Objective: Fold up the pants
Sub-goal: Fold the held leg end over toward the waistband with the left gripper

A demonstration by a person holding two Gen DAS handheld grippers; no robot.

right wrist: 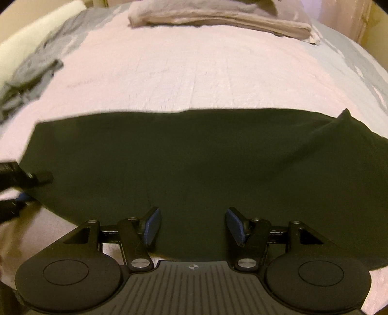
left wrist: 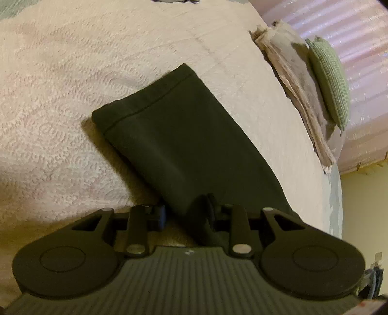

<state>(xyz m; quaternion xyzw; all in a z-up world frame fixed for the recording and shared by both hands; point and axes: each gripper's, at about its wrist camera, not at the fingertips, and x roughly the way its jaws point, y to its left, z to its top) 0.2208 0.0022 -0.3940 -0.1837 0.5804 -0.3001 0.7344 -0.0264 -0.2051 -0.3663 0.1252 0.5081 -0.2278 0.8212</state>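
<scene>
Dark green pants (right wrist: 194, 155) lie folded into a long flat band across a pale bedspread (right wrist: 194, 72). In the left wrist view the pants (left wrist: 174, 135) run away from me, hem end farthest. My left gripper (left wrist: 185, 213) straddles their near corner, one finger on each side of the cloth with a clear gap between them. It also shows at the left edge of the right wrist view, where the left gripper (right wrist: 26, 187) sits over the pants' end. My right gripper (right wrist: 194, 225) stands wide open over the pants' near long edge, its blue pads (right wrist: 152, 225) touching nothing.
A folded beige blanket (right wrist: 218, 19) lies at the far side of the bed, with a green pillow (left wrist: 329, 82) beside it. Crumpled grey clothes (right wrist: 29, 80) sit at the far left. A pink curtain (left wrist: 351, 36) hangs beyond the bed's edge.
</scene>
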